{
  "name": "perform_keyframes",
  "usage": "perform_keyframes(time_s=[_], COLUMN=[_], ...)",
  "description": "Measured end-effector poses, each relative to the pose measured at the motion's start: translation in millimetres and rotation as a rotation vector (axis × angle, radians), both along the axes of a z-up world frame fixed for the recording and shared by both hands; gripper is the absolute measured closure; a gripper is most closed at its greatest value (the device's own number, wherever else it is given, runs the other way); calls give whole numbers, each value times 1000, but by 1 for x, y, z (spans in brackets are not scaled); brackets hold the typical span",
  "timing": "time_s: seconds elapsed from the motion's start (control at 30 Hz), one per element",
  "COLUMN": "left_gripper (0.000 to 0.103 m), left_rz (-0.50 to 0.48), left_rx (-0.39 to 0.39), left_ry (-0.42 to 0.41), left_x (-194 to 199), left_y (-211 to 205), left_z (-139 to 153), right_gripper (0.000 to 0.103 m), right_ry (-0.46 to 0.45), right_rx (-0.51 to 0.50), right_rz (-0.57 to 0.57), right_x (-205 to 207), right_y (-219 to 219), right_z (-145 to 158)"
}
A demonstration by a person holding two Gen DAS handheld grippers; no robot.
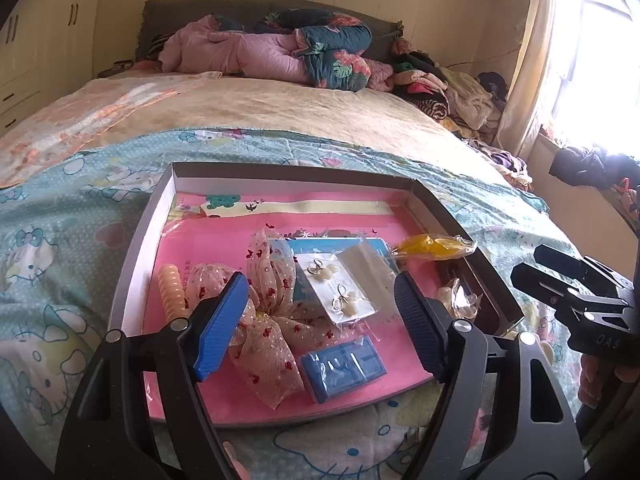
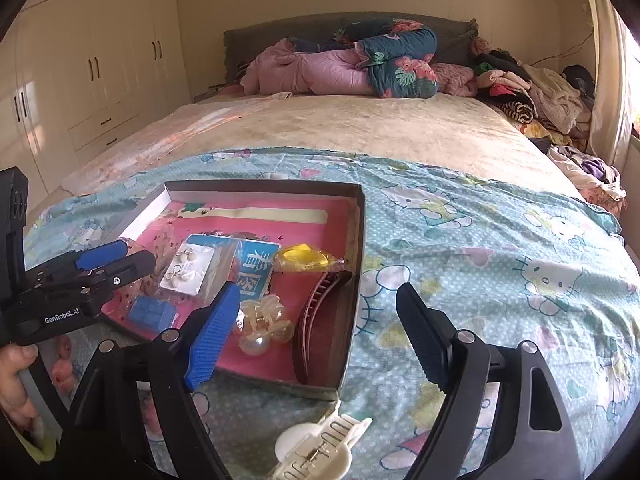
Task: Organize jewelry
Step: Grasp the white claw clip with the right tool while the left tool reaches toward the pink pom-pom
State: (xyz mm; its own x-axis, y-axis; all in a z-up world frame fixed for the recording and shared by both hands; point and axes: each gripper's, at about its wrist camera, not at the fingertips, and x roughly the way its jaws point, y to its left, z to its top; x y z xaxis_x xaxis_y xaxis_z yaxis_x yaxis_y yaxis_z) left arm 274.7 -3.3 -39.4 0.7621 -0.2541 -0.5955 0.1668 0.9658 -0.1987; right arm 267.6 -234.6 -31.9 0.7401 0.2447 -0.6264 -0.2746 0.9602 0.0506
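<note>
A shallow cardboard box (image 1: 140,236) with a pink lining lies on the bed; it also shows in the right wrist view (image 2: 357,240). Inside are a sheer bow (image 1: 272,320), an earring card in plastic (image 1: 340,292), a small blue box (image 1: 344,368), a coiled hair tie (image 1: 170,292), a yellow clip in wrap (image 2: 306,259), a clear claw clip (image 2: 262,320) and a dark red clip (image 2: 316,320). A white claw clip (image 2: 316,452) lies on the sheet outside the box. My left gripper (image 1: 320,320) is open above the bow and earrings. My right gripper (image 2: 316,336) is open over the box's near right corner.
The box sits on a Hello Kitty sheet (image 2: 500,264). Rolled quilts (image 2: 360,64) and a clothes pile (image 2: 532,96) lie at the head of the bed. Wardrobes (image 2: 92,64) stand on the left, a bright window (image 1: 600,60) on the right.
</note>
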Motion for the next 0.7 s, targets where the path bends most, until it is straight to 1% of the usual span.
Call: perform_keyframes(time_s=[0.07,0.33,0.43,0.53,0.7], left_gripper=[27,19,12,12,12], left_rz=[-1,-12,-8,-4,12], left_rx=[-3,-8,-15,-26,-26], left_ry=[-18,-47,-59,-72,-81], left_x=[-8,-37,-45,-53,-63], left_y=[1,0,1,3,7], left_z=[3,9,11,12,11], right_gripper=[24,23,22,21,20], right_ry=[-6,-11,-16,-21,-35], right_rx=[-1,-11,-13,-6,-22], right_rz=[-2,-15,-17,-11,-2], right_x=[-9,-35,-42,-50,-64], right_y=[-3,-9,-9,-9,-6], right_z=[2,-2,-3,-4,-6])
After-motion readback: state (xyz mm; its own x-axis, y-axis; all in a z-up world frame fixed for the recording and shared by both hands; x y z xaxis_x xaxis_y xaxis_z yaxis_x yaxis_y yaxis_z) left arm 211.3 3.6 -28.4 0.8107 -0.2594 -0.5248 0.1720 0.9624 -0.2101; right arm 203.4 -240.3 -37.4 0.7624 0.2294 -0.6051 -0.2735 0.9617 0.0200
